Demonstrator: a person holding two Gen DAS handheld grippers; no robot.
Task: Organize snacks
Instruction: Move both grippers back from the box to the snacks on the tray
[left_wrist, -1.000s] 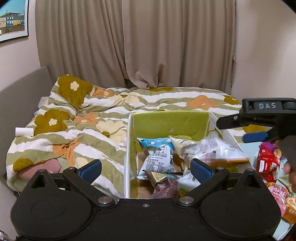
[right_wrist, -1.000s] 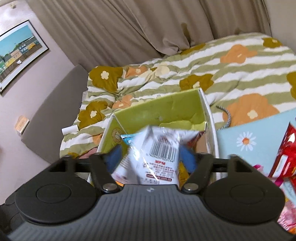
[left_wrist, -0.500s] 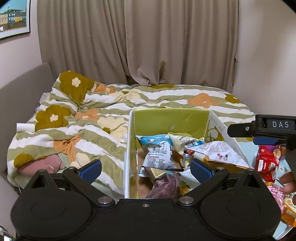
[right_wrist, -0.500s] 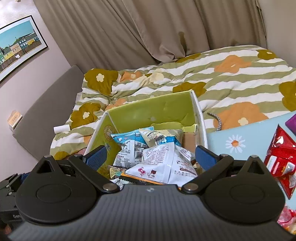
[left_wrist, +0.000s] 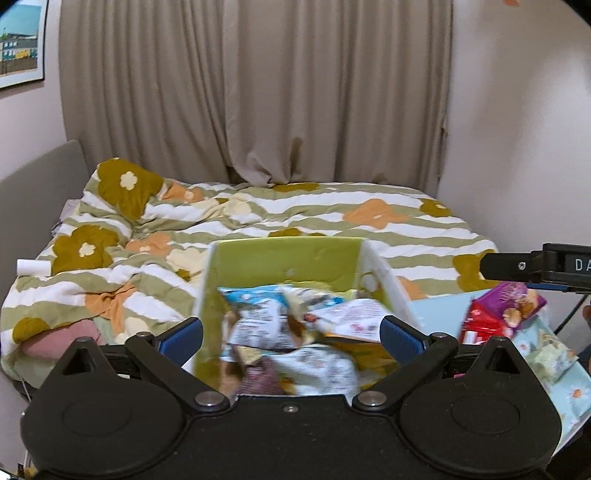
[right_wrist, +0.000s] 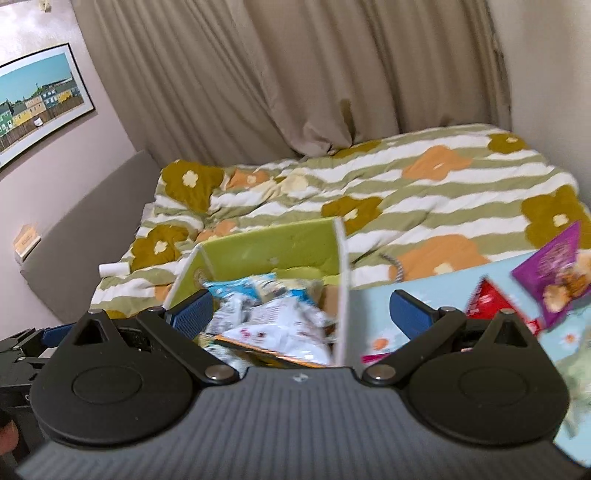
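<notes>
A green-lined box (left_wrist: 284, 258) (right_wrist: 273, 247) sits on the bed, holding several snack packets, with a white packet (left_wrist: 351, 314) (right_wrist: 280, 328) on top. My left gripper (left_wrist: 291, 334) is open and empty, near the box's front. My right gripper (right_wrist: 301, 312) is open and empty, above the box's right wall. It shows at the right edge of the left wrist view (left_wrist: 535, 266). A purple packet (right_wrist: 554, 266) (left_wrist: 506, 295) and a red packet (right_wrist: 491, 302) (left_wrist: 484, 325) lie on a light blue daisy mat (right_wrist: 373, 317) to the right of the box.
The box and mat rest on a striped flowered duvet (left_wrist: 258, 218). Curtains (left_wrist: 258, 92) hang behind the bed. A grey headboard (right_wrist: 85, 221) stands at the left. A small white roll (left_wrist: 33, 266) lies at the bed's left edge.
My right gripper opened and let the white packet drop into the box, then drew back and swung right toward the mat. My left gripper stayed open and tilted up a little.
</notes>
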